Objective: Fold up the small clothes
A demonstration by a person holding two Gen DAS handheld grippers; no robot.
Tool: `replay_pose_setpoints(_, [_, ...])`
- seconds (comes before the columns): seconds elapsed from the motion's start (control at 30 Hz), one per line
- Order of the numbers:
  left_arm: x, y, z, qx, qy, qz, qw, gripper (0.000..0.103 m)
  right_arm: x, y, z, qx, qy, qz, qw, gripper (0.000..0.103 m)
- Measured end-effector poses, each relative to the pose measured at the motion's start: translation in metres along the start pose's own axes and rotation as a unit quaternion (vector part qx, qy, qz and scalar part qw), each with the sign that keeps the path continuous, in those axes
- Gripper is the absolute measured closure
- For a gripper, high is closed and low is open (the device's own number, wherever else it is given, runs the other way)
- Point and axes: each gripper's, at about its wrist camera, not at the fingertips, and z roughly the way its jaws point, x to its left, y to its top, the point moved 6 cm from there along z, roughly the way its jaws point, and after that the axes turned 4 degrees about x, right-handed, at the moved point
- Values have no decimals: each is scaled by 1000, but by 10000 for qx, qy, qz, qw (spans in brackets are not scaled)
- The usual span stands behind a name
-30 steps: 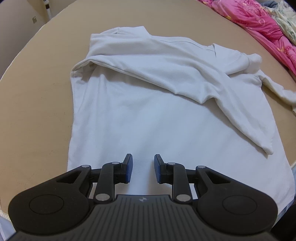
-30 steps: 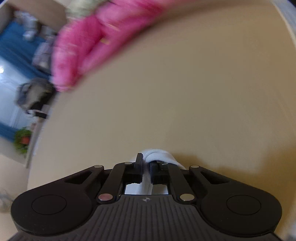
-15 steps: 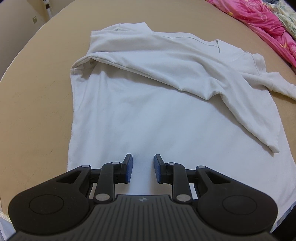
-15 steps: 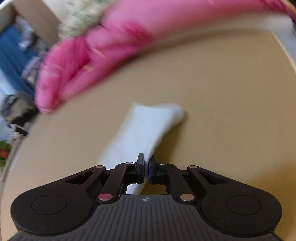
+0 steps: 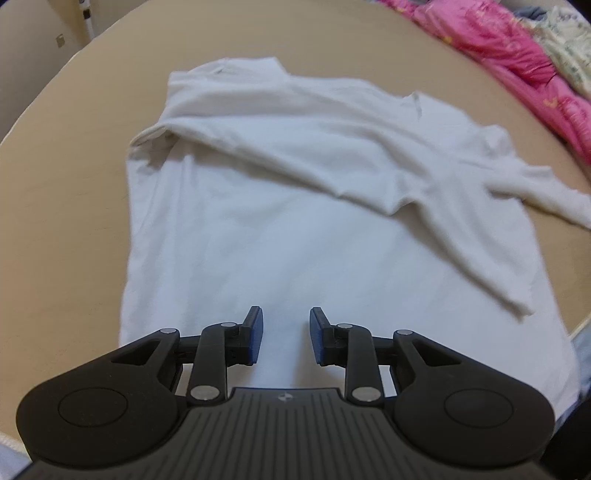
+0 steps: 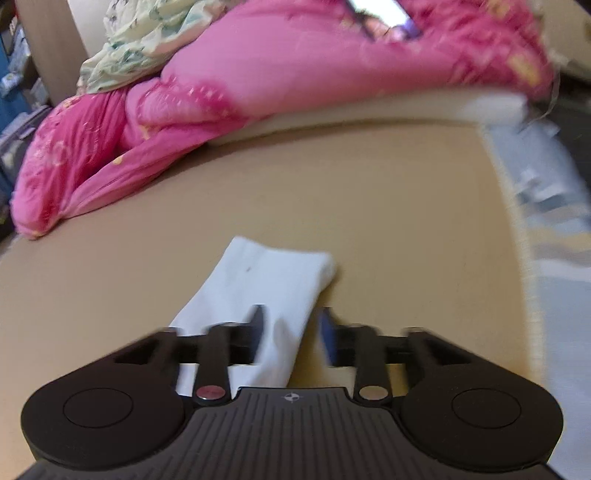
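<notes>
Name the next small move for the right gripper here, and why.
Probably draw the right gripper back off the sleeve: its jaws have just been opening, with the sleeve lying flat on the table, so the cuff seems released. The other sleeve already lies across the shirt.

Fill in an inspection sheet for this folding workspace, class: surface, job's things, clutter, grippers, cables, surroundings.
Surface: tan tabletop, bare around the garment.
Job's things: white long-sleeved top spread flat, one sleeve folded across the body; other sleeve lying straight out.
Clutter: pink quilt and pale floral fabric along the far edge.
Grippers: left gripper open above the hem; right gripper just opened, fingers off the sleeve.
Cables: nothing seen.
Surroundings: beige wall.
</notes>
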Motion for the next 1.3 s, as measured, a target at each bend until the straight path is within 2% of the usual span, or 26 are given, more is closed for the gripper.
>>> replay_pose_setpoints(0.03, [-4, 1, -2, -58, -94, -1, 9999, 73, 4, 1, -9, -40, -30, -46, 10000, 60])
replay_pose_setpoints(0.1, [-13, 3, -5, -145, -277, 23, 9995, 72, 18, -8, -37, -10, 336, -214, 9992, 60])
replay_pose_setpoints(0.17, [-23, 5, -7, -246, -398, 103, 9989, 73, 44, -18, -67, 90, 911, -572, 9942, 61])
replay_pose_setpoints(0.23, [-36, 6, -11, -400, -466, 302, 9977, 73, 70, -40, -111, 322, 1724, -1097, 9784, 61])
replay_pose_setpoints(0.3, [-51, 7, -16, -594, -529, 607, 9950, 73, 94, -67, -154, 750, 2621, -1653, 9478, 61])
replay_pose_setpoints(0.4, [-76, 5, -22, -906, -605, 1212, 9866, 72, 113, -125, -219, 1472, 3562, -2737, 8812, 62])
replay_pose_setpoints(0.5, [-104, 2, -22, -1155, -763, 1780, 9742, 72, 103, -189, -262, 2100, 3817, -3572, 8262, 62])
replay_pose_setpoints(0.57, [-125, -2, -17, -1234, -896, 2115, 9654, 71, 87, -225, -268, 2423, 3615, -3916, 8107, 62])
replay_pose_setpoints(0.63, [-146, -7, -13, -1282, -1049, 2410, 9563, 62, 66, -255, -259, 2755, 3282, -4050, 8077, 62])
replay_pose_setpoints(0.7, [-166, -14, -8, -1323, -1186, 2683, 9468, 46, 47, -277, -244, 3123, 2763, -4115, 8104, 62])
replay_pose_setpoints(0.77, [-186, -21, 1, -1324, -1221, 2985, 9373, 40, 36, -287, -242, 3093, 2595, -4357, 8044, 63])
replay_pose_setpoints(0.87, [-208, -27, 22, -1225, -1242, 3254, 9293, 39, 28, -293, -249, 2920, 2645, -4453, 8040, 63])
replay_pose_setpoints(0.93, [-217, -30, 39, -1101, -1137, 3403, 9269, 40, 28, -293, -248, 2802, 2625, -4504, 8061, 69])
replay_pose_setpoints(0.97, [-219, -31, 50, -1052, -993, 3503, 9254, 48, 25, -293, -249, 2749, 2594, -4475, 8105, 72])
replay_pose_setpoints(1.0, [-220, -32, 53, -1132, -933, 3556, 9230, 58, 25, -296, -251, 2719, 2570, -4429, 8148, 79])
replay_pose_setpoints(1.03, [-220, -32, 53, -1254, -966, 3577, 9203, 79, 25, -297, -250, 2700, 2550, -4389, 8182, 86])
replay_pose_setpoints(1.07, [-218, -28, 52, -1344, -854, 3544, 9214, 97, 22, -297, -251, 2681, 2538, -4358, 8208, 89])
replay_pose_setpoints(1.13, [-203, -8, 45, -1479, -650, 3142, 9355, 97, 22, -296, -251, 2626, 2535, -4330, 8242, 95])
replay_pose_setpoints(1.2, [-174, 20, 28, -1751, -552, 2550, 9493, 97, 24, -300, -253, 2552, 2492, -4387, 8248, 95])
replay_pose_setpoints(1.3, [-85, 69, -8, -2202, -312, 1147, 9682, 97, 28, -305, -254, 2425, 2418, -4552, 8219, 96])
